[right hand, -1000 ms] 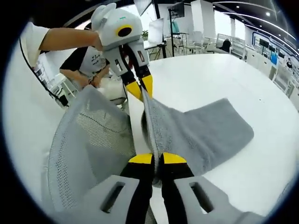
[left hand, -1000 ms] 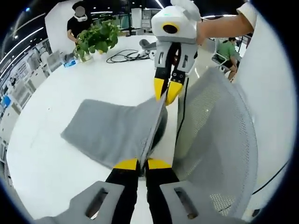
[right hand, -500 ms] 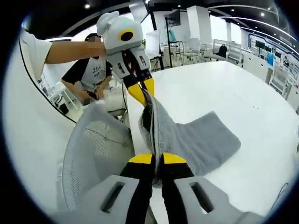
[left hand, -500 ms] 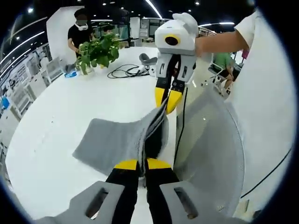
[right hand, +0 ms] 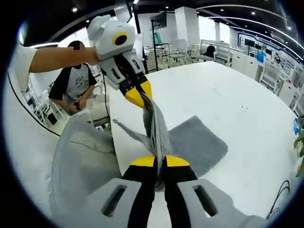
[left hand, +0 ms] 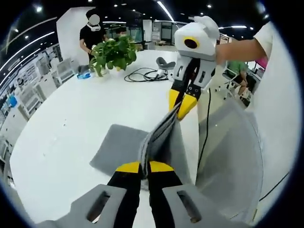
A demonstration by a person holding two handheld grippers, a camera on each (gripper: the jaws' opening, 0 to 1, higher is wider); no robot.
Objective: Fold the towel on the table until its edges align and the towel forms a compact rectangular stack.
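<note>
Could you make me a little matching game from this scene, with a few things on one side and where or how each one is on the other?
Things:
1. towel
2. potted plant
3. black cable
4. left gripper

States:
A. coiled on the white table
B. leafy green, at the table's far edge
C. grey, one edge lifted, the rest lying flat
D. shut on the towel's edge

Pairs: 1-C, 2-B, 3-A, 4-D

The towel (left hand: 122,142) was plain grey on a white table (left hand: 71,109). Both grippers had yellow-tipped black jaws; the plant (left hand: 114,51) was green.
</note>
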